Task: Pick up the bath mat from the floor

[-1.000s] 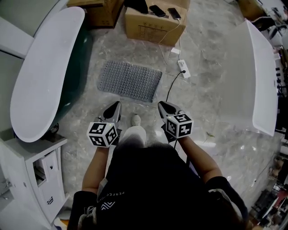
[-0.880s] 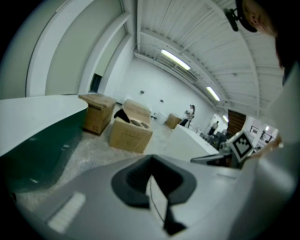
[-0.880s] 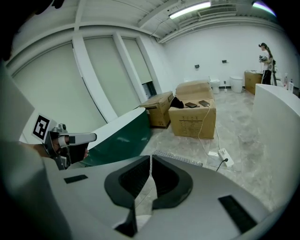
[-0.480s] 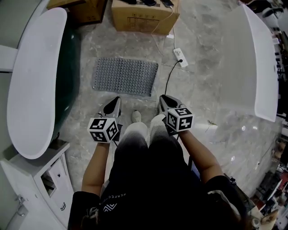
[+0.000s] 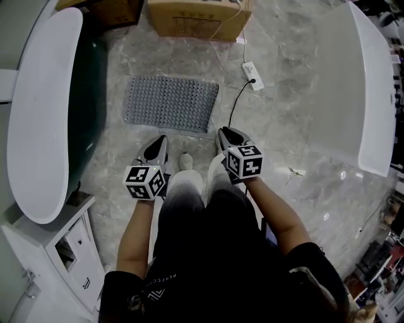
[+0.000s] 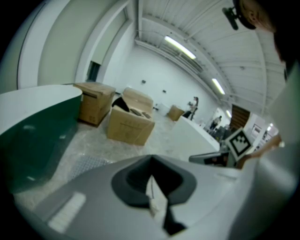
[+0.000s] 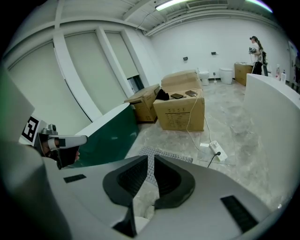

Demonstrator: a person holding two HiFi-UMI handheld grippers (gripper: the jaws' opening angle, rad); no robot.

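The floor is grey marbled stone, glossy and bare through the middle of the room. The bath mat, grey and studded, lies flat on it just ahead of the person's knees, with its long side across the view.

A white tub rim with a dark green inside curves along the floor's left edge. A white curved panel stands along the right edge. At the far edge, behind the mat, sits a cardboard box. A white power strip with a black cable lies to the mat's right, apart from it. A white cabinet fills the near left corner. Open floor runs between the mat and the right panel.

The left gripper hovers near the mat's near edge; its jaws seem to meet at the tips, with nothing between them. The right gripper hangs by the mat's near right corner. Its jaws are opening to a slim gap that holds nothing.
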